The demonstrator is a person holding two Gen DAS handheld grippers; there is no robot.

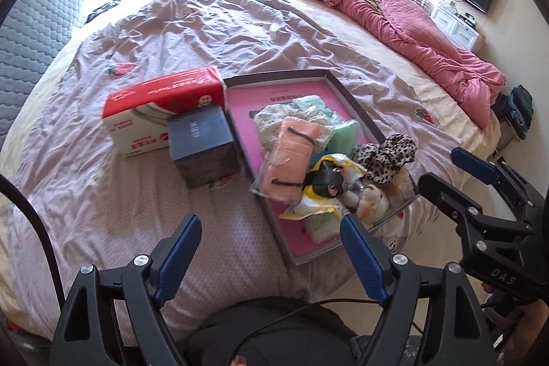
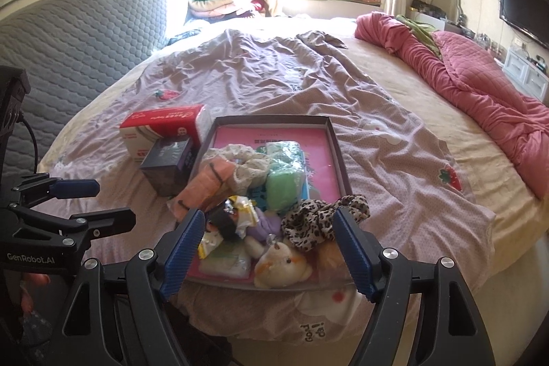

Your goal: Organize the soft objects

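Note:
A shallow grey box with a pink bottom [image 1: 329, 81] [image 2: 329, 132] lies on the bed and holds a heap of soft things: an orange towel in clear wrap [image 1: 291, 156] [image 2: 202, 184], a green sponge-like pack [image 2: 284, 186], a leopard-print scrunchie [image 1: 387, 153] [image 2: 315, 222], a cream lace scrunchie [image 2: 247, 167] and a small plush toy [image 2: 281, 266]. My left gripper [image 1: 271, 235] is open and empty, just short of the box's near left corner. My right gripper [image 2: 267, 228] is open and empty over the box's near end.
A red-and-white tissue pack [image 1: 164, 105] [image 2: 164, 126] and a dark blue box [image 1: 202, 143] [image 2: 168, 163] lie left of the grey box. A rumpled pink quilt [image 1: 411, 33] [image 2: 480, 84] runs along the bed's right side. A grey padded headboard [image 2: 75, 33] is at left.

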